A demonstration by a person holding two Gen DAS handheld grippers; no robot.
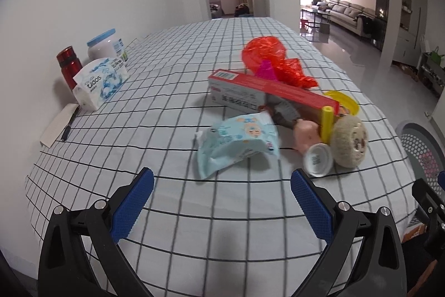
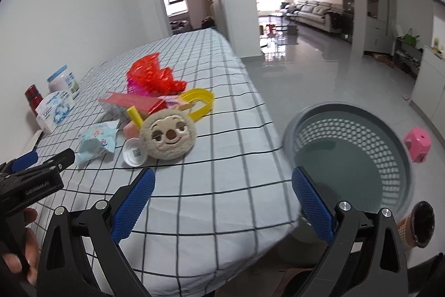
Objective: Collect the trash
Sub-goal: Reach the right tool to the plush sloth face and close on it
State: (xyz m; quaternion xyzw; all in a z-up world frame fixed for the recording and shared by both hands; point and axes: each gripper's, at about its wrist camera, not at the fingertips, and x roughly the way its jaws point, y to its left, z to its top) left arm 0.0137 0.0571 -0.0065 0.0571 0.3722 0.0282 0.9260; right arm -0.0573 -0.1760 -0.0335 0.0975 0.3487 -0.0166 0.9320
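Observation:
A heap of litter lies on the checked tablecloth: a light blue wipes packet, a long red carton, crumpled red plastic, a pink bottle with a white cap, a yellow ring and a round plush face. My left gripper hovers open just in front of the blue packet, holding nothing. My right gripper is open and empty over the table's near right edge, between the plush and the grey perforated basket on the floor.
By the wall stand a red flask, a white jar with a blue lid, a tissue pack and a pen on a notepad. A pink stool and a brown cup sit on the floor near the basket.

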